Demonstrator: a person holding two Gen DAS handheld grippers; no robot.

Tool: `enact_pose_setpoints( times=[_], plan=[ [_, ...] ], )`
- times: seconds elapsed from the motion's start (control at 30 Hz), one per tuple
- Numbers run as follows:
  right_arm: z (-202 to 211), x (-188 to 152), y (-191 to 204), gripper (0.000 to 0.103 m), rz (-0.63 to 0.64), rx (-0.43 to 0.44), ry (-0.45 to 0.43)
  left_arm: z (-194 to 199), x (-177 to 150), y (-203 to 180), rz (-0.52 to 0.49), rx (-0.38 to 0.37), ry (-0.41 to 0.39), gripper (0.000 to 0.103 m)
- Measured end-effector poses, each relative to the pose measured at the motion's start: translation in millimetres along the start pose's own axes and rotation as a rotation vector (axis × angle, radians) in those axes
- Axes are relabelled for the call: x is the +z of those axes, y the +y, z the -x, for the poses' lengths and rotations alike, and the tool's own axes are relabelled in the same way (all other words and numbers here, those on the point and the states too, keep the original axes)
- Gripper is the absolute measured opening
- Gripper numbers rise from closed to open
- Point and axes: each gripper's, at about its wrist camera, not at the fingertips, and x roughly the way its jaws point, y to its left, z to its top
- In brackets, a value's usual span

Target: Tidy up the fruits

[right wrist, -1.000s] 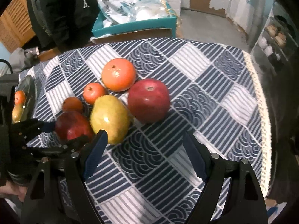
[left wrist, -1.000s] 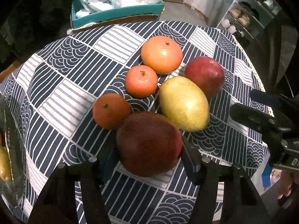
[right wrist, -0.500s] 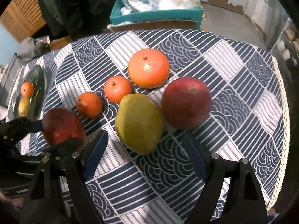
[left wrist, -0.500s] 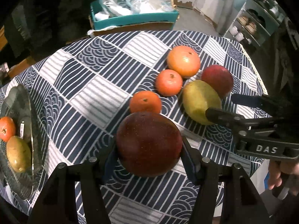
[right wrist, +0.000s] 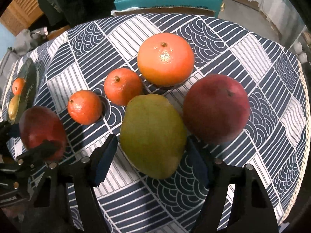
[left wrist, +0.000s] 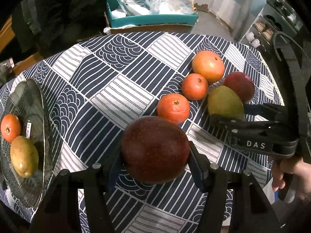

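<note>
The left gripper (left wrist: pixel 155 167) is clamping a dark red speckled mango (left wrist: pixel 155 149), holding it clear above the patterned tablecloth (left wrist: pixel 120 77). Only the left wrist view is showing the glass plate (left wrist: pixel 29 192) at the table's left edge in full, carrying a small orange and a yellow-green mango, and the person's hand (left wrist: pixel 291 172) at the right.

The right wrist view alone is showing the right gripper (right wrist: pixel 151 153), its jaws just having been closing around the matte, oval green mango (right wrist: pixel 152 134); the right pad is touching it, the left is showing a sliver of gap. Glossy, dimpled oranges (right wrist: pixel 165 64) and a smooth red mango (right wrist: pixel 215 108) are lying just beyond.
</note>
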Motion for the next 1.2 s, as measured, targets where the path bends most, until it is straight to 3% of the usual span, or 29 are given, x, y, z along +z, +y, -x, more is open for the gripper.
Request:
enact_pose_setpoints(
  times=[0.5, 1.2],
  plan=[
    [-2.5, -3.1, 7.4, 0.068, 0.03, -0.045, -0.034, 2.2, -0.5, 9.4, 0.016, 0.006, -0.006, 0.063],
    [76.2, -5.6, 38.4, 0.068, 0.068, -0.031, -0.231, 62.7, 1.6, 15.6, 0.037, 0.003, -0.122, 0.063]
  ],
)
